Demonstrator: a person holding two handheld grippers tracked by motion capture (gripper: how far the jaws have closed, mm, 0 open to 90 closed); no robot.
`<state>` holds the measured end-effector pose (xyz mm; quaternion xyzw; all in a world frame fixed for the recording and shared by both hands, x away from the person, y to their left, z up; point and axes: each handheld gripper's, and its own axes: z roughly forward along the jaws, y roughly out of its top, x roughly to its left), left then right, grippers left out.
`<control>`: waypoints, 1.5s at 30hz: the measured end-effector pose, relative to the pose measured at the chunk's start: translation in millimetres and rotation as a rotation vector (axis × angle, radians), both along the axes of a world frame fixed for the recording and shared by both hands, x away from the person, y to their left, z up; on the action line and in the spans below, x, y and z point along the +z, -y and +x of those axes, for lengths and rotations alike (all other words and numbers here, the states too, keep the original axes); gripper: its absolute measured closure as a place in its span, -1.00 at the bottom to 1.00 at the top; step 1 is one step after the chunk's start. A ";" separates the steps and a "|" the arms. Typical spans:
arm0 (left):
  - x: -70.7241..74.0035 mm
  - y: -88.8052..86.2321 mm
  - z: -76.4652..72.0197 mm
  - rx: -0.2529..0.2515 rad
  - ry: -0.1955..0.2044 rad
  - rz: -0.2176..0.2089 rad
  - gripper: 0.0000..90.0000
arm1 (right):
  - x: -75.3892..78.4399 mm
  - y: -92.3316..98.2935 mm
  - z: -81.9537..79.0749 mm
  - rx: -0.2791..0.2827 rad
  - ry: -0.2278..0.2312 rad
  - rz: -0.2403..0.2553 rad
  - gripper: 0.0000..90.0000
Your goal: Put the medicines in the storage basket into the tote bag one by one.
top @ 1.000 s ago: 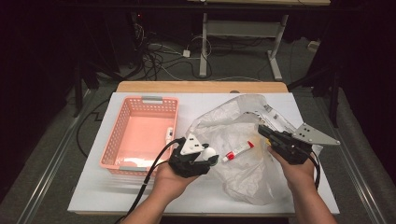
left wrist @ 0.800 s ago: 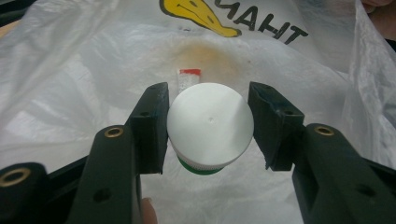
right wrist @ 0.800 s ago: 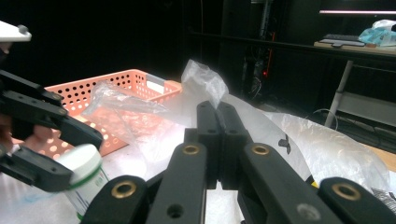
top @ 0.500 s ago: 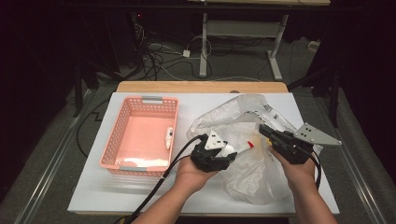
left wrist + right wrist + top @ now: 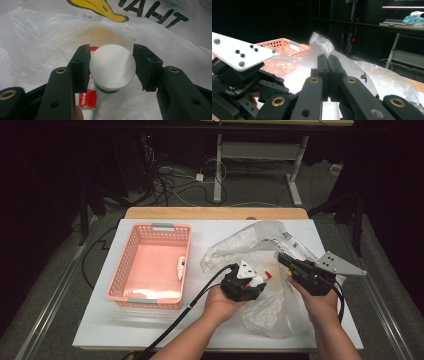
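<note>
Shifting from beside the basket's near right corner toward the middle of the frame, the left gripper (image 5: 248, 282) is now hovering over the crumpled plastic bag (image 5: 260, 310) at centre right of the high view, while the right gripper (image 5: 295, 266) is holding its place at the bag's upper edge.

Across the white table (image 5: 100, 330), the pink basket (image 5: 131, 270) is sitting at left of centre with one small tube (image 5: 181, 267) already lying by its right wall. The bag is spreading from the centre to the lower right.

Seen in the left gripper view, the jaws are standing half apart around a white round-capped jar (image 5: 112, 67) at the centre of that frame; a sliver of gap is showing on both sides (no pad looks pressed yet), so it is open rather than gripping. A red-and-white tube (image 5: 87, 100) is lying just beside the jar, under the left jaw. The right gripper view shows its own jaws (image 5: 329, 75) closed flat on a peak of the bag's film.

Risks, as a judgement: closing now could be pinching the thin film or the tube along with the jar, and the smooth round cap could be slipping sideways out of a half-seated grip. If the pinched film is slipping free, the bag could be collapsing over its contents.

From above, the basket and both hands are showing, but the jar is hiding beneath the gripper; the left gripper view is giving the jar, the tube and the yellow-and-black print (image 5: 100, 7) on the bag.
</note>
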<state>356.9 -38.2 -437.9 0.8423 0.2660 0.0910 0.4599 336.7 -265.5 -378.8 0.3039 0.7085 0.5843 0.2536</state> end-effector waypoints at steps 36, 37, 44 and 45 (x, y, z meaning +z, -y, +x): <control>-21.6 24.9 16.7 -0.020 -0.050 -0.025 -0.09 | -0.5 2.0 0.5 0.004 -0.002 -0.003 1.00; -20.7 23.8 16.0 -0.024 -0.048 -0.022 -0.09 | -0.4 2.0 0.7 0.003 0.000 -0.002 1.00; -15.4 13.9 9.9 -0.031 -0.037 -0.027 -0.13 | 0.6 2.3 -0.2 0.002 -0.002 0.004 1.00; -15.1 10.5 9.2 -0.029 -0.033 -0.035 -0.13 | 0.7 2.4 -0.3 0.001 -0.002 0.004 1.00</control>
